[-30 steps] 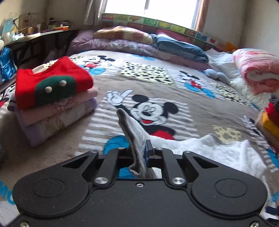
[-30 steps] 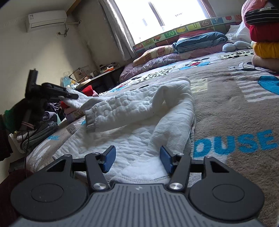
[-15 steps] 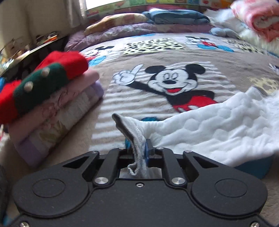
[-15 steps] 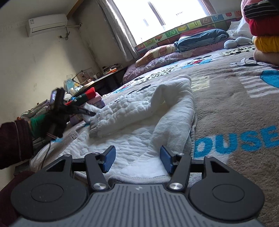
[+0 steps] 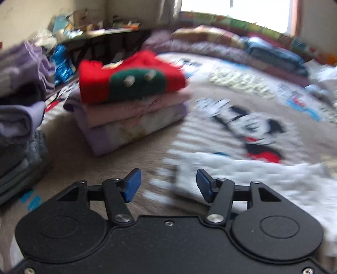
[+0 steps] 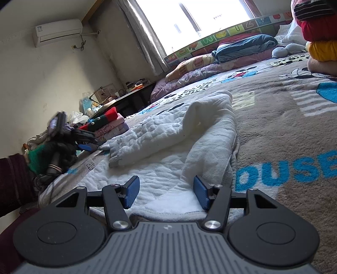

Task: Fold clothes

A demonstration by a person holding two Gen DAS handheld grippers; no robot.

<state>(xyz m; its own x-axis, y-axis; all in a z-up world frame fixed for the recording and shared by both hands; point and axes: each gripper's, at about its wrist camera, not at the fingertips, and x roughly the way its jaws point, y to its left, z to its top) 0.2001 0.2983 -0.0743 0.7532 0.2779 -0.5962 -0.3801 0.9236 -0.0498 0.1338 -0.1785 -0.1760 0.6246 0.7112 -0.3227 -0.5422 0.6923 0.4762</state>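
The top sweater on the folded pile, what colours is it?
The top sweater is red with a green patch dotted with pale bobbles. The left wrist view shows it best.

Garment spread on bed, folded stack left of it

Upper left: AC unit on wall. Window top centre, cluttered desk mid-left below.

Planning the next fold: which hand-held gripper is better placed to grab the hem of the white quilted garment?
Right. The right hand-held gripper is open with the white quilted garment's hem between its fingers.
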